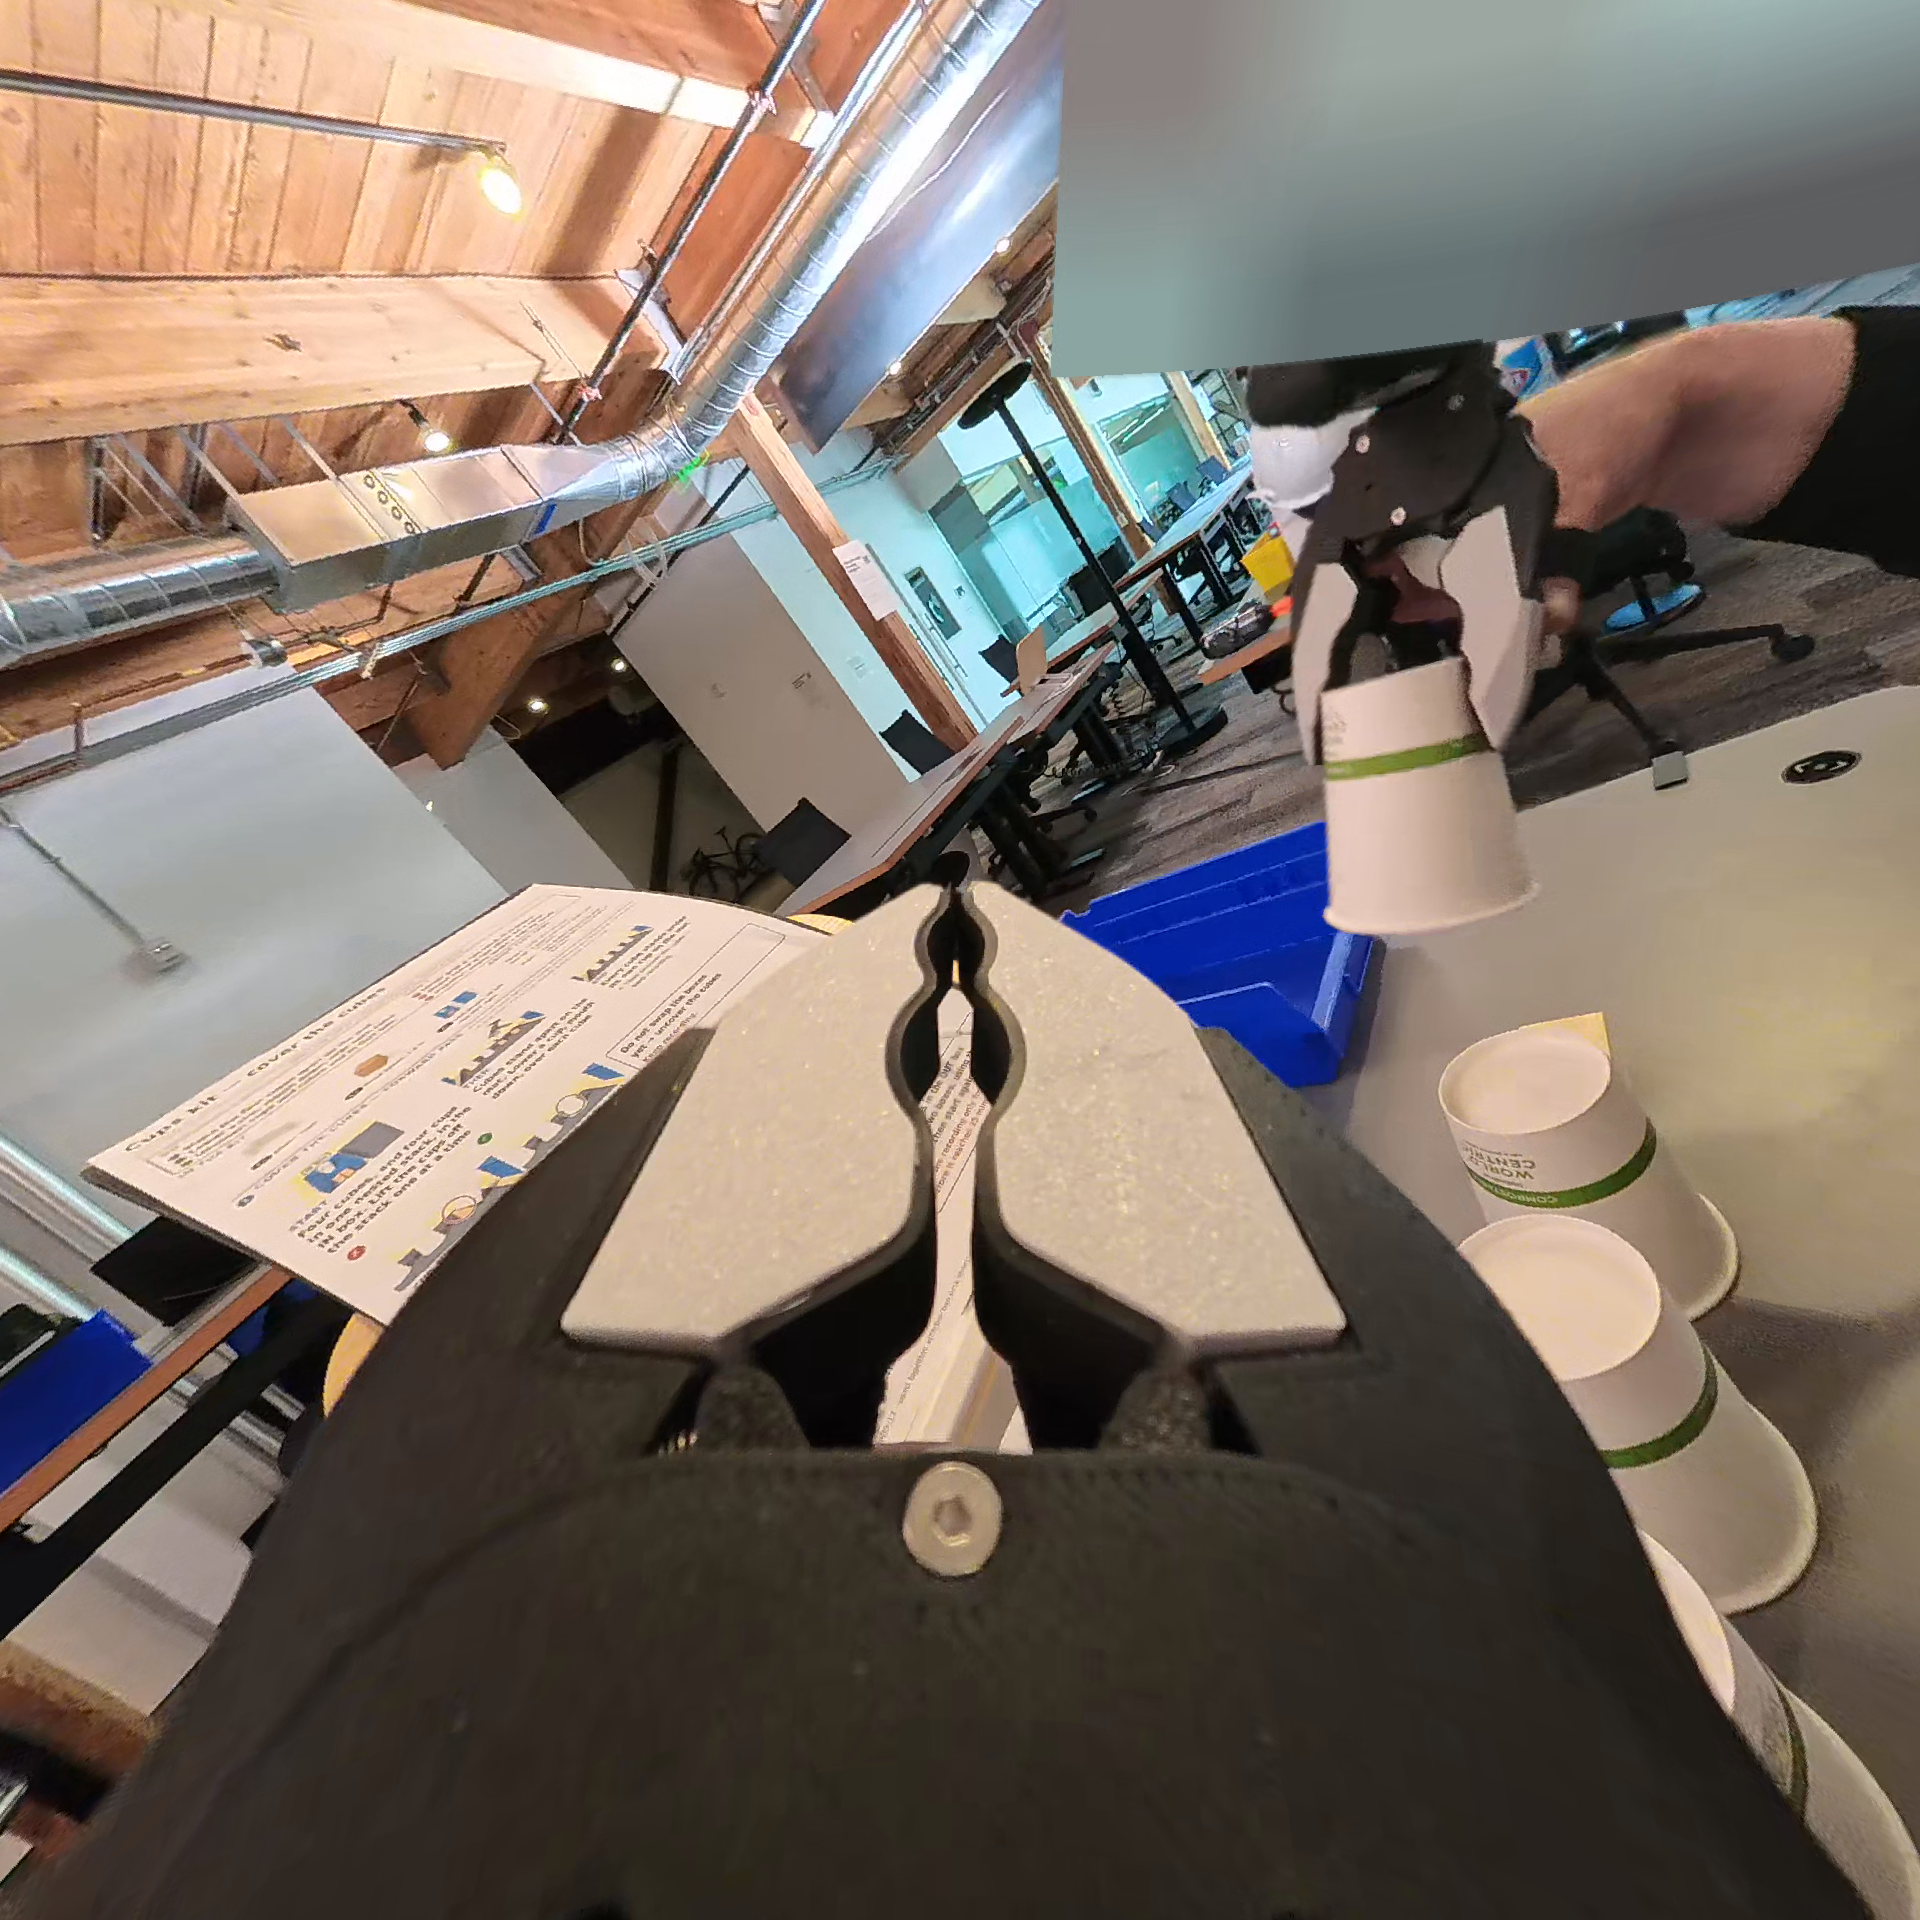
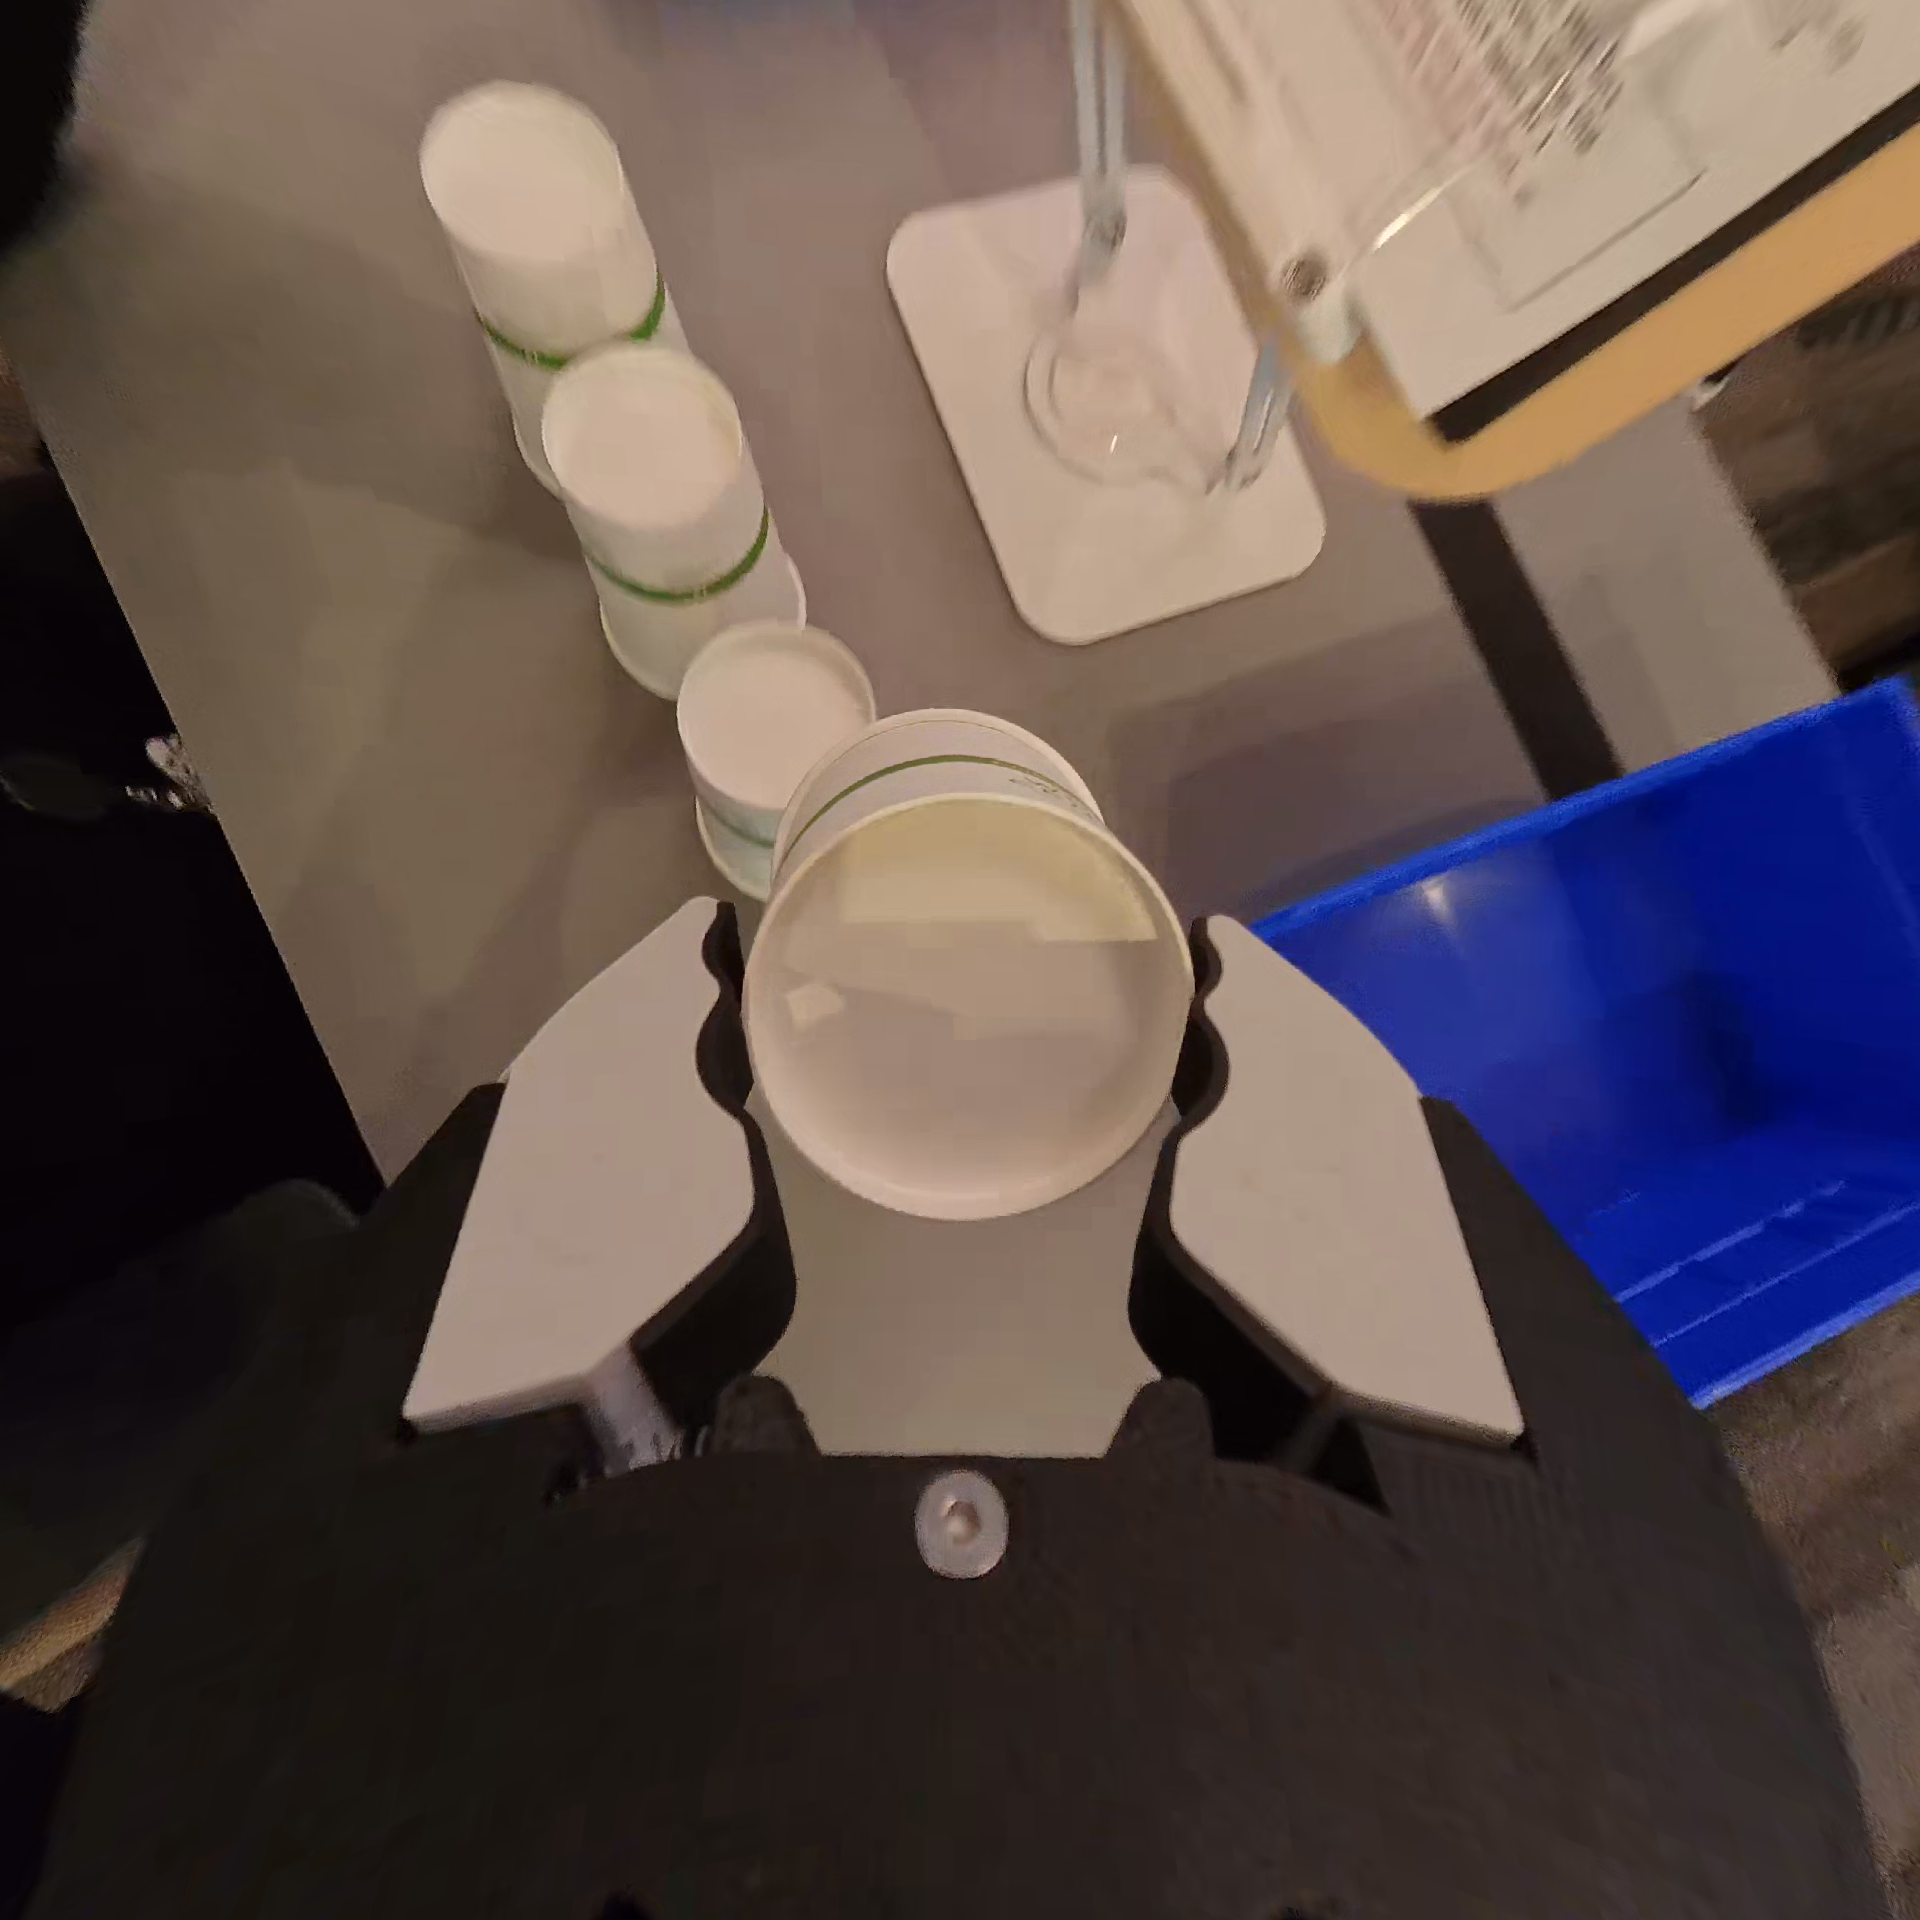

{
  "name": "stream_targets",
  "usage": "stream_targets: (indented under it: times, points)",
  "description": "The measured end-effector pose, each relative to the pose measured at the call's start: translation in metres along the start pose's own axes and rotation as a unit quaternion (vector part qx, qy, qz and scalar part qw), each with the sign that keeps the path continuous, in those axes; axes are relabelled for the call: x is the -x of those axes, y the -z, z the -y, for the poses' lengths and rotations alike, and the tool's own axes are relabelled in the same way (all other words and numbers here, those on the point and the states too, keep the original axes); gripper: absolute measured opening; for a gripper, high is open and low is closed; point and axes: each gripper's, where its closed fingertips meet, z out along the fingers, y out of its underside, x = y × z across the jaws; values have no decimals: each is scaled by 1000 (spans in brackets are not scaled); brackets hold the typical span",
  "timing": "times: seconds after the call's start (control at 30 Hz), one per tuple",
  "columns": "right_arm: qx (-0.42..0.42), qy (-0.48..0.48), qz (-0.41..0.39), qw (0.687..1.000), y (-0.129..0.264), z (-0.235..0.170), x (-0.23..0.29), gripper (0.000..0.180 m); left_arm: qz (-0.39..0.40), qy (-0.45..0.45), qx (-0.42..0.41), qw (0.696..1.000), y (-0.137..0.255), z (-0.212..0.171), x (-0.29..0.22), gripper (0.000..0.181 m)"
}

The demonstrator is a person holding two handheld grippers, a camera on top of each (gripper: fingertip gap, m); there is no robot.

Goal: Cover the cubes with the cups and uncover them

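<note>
My right gripper (image 2: pixel 964 930) is shut on an upside-down white paper cup (image 2: pixel 966 1039) with a green stripe and holds it above the grey table (image 2: pixel 312 520). The left wrist view shows this gripper (image 1: pixel 1403 665) and its cup (image 1: pixel 1423 800) in the air. Three more upside-down cups stand in a row on the table: the far one (image 2: pixel 540 218), the middle one (image 2: pixel 655 488) and the near one (image 2: pixel 769 727). My left gripper (image 1: pixel 961 904) is shut and empty, pointing up and away from the table. A pale yellow corner (image 1: pixel 1579 1034) shows behind one cup (image 1: pixel 1558 1132). No cube is plainly visible.
A blue bin (image 2: pixel 1662 1039) sits at the table's edge beside the held cup; it also shows in the left wrist view (image 1: pixel 1247 966). A white stand base (image 2: pixel 1101 416) carries a tilted instruction board (image 2: pixel 1558 156) over the table. A person's hand (image 1: pixel 1683 436) holds the right gripper.
</note>
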Motion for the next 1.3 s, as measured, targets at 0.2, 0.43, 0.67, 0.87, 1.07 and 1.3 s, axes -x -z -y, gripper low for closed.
stream_targets:
  times: [0.2,0.43,0.67,0.87,1.07,1.3]
  points:
    - [59,-20,36,997,-33,-39,17,82,2,-2,6,1000,0,0,0,0]
    - [100,-32,42,994,-65,-66,23,82,3,-4,9,1000,1,0,0,0]
    - [141,-25,37,989,-91,-80,24,82,3,-9,15,1000,-1,-2,-1,0]
    - [174,-18,30,984,-104,-90,21,82,5,-9,17,1000,0,-3,1,0]
    - [177,-17,35,983,-113,-90,22,82,4,-9,19,1000,-1,-5,1,0]
    - [186,-13,34,982,-114,-90,21,82,0,-8,21,1000,-4,-6,-2,0]
